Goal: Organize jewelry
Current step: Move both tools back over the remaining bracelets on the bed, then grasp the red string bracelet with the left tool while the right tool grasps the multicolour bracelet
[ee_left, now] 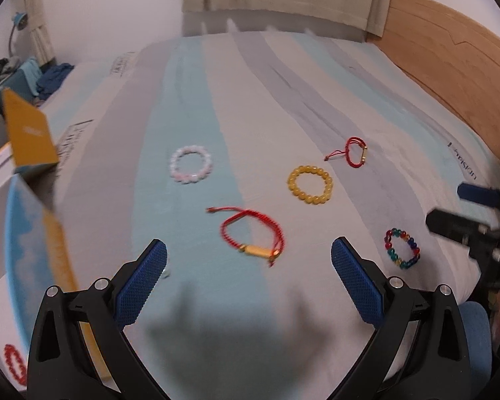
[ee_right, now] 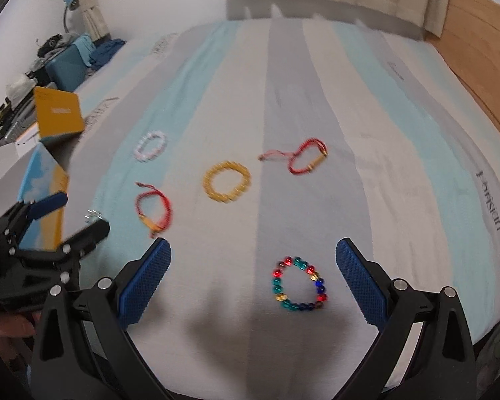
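Blue-padded left gripper (ee_left: pixel 249 250) held wide apart above red cord bracelet with gold tube (ee_left: pixel 253 235), right gripper (ee_right: pixel 253 250) likewise spread over multicoloured glass-bead bracelet (ee_right: pixel 298 285), both bracelets laid on striped bedsheet (ee_right: pixel 283 83), yellow bead bracelet (ee_right: pixel 226 182) between.

Cord bracelet (ee_left: pixel 252 235) lay on bedsheet (ee_left: pixel 216 100) between left jaws. Beaded bracelet (ee_right: pixel 298 285) lay between right jaws; other bracelets beyond.
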The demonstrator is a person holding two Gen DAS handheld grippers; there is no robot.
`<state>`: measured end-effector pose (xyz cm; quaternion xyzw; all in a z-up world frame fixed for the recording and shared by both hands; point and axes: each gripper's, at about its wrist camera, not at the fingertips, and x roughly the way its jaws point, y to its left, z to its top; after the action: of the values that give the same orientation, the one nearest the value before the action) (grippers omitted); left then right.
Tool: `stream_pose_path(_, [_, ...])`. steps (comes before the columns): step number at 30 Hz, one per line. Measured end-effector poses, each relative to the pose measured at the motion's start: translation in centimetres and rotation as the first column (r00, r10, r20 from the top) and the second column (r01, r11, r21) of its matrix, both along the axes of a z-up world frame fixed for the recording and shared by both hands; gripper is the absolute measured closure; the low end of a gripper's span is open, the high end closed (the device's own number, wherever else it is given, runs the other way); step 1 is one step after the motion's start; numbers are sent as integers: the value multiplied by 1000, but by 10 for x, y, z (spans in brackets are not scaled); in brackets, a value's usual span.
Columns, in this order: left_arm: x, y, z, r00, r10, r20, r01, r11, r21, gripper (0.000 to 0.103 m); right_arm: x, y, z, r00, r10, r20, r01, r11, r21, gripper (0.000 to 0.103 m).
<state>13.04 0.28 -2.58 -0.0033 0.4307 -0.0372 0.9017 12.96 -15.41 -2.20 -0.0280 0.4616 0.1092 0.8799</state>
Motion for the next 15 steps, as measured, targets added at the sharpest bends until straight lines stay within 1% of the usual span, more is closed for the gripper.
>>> stream_pose_path(8, [45, -25, -40, 998, -34, -51, 34, 999, -7, 6, 12, -25, -46, 997, -27, -79, 26, 1000, -12, 8])
stream_pose_path(15, [65, -33, -75, 995, -49, -90, 49, 999, 1, 6, 21, -39, -78, 990, -45, -133, 45, 999, -7, 8])
